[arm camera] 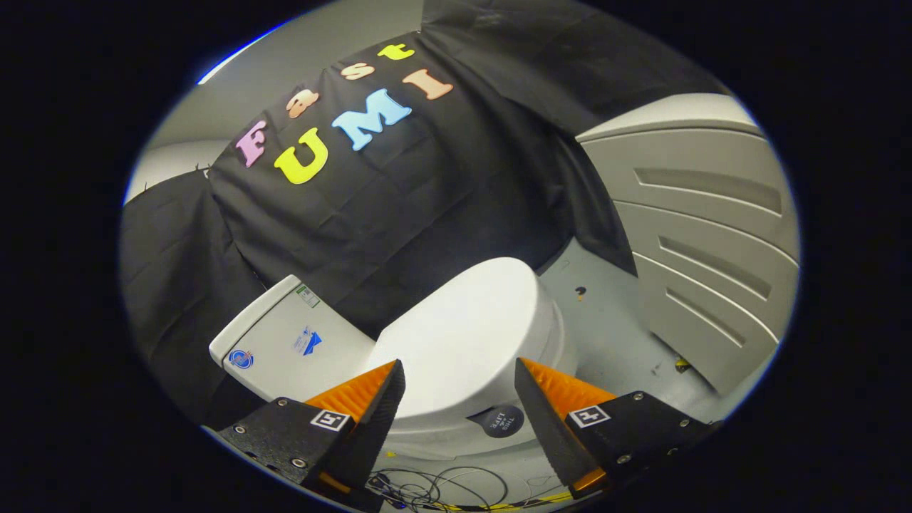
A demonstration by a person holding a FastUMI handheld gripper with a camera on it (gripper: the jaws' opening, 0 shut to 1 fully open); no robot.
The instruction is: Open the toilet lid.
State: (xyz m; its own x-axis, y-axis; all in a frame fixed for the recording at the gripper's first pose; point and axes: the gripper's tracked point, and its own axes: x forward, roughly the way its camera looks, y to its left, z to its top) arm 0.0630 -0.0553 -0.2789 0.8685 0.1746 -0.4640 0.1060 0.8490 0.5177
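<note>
A white toilet stands just ahead of my fingers, seen tilted. Its lid (467,335) lies flat and closed over the bowl. The white cistern (285,342) sits behind it, against the black cloth wall. My gripper (459,388) hovers above the near side of the lid, open, with nothing between its fingers. A round dark sticker (501,420) shows on the toilet's side, between the fingers.
A grey panelled door or wall (712,235) stands beyond the toilet's front end. The pale floor (605,320) lies between them with a few small dark marks. Loose cables (434,488) lie on the floor beneath the gripper.
</note>
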